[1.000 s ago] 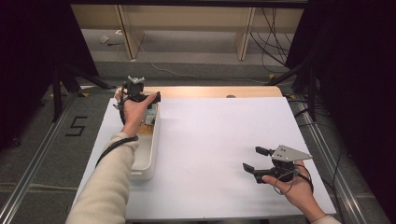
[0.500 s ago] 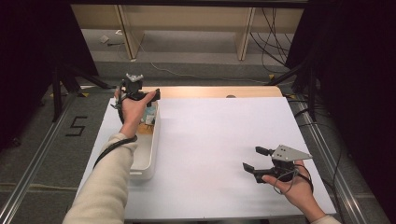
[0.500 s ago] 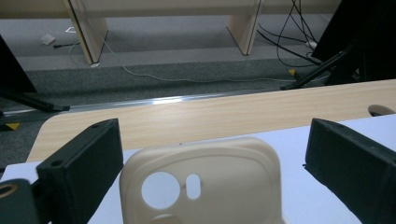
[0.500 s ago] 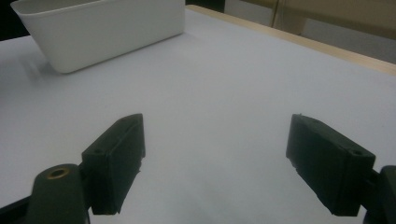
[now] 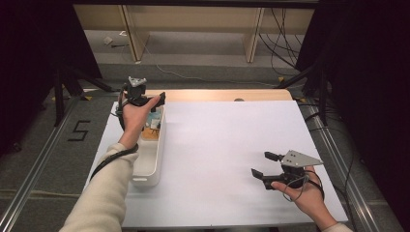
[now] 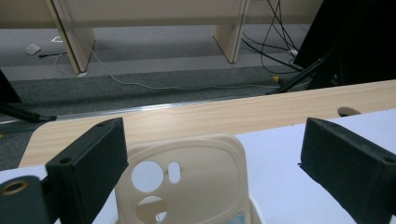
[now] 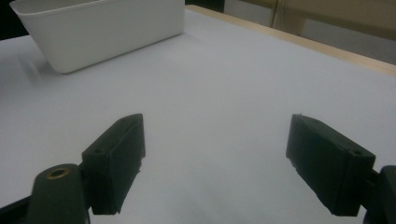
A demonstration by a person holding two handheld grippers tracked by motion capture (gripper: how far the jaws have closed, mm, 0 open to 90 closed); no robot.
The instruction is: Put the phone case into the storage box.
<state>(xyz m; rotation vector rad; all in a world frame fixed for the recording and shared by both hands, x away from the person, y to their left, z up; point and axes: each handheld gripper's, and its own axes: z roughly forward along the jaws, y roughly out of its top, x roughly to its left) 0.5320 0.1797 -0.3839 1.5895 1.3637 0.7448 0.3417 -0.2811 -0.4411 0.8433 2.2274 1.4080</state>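
Two fingers of the left gripper (image 6: 210,172) stand wide open above the cream phone case (image 6: 187,182) in the white bin (image 5: 147,164); next it must descend and close. The right gripper (image 5: 266,165) waits open over the table (image 5: 227,145).

Cream sleeve (image 5: 99,203) on left arm; both grippers black w/ blocky jaws, brass screw, grey 3-cornered plate (image 5: 301,158), black cable (image 5: 110,159)

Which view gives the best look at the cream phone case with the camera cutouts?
The left gripper view: the phone case stands close between the open jaws, cutouts clear. In the high view the hand hides most of the bin's contents; the right gripper view shows the bin's outer wall.
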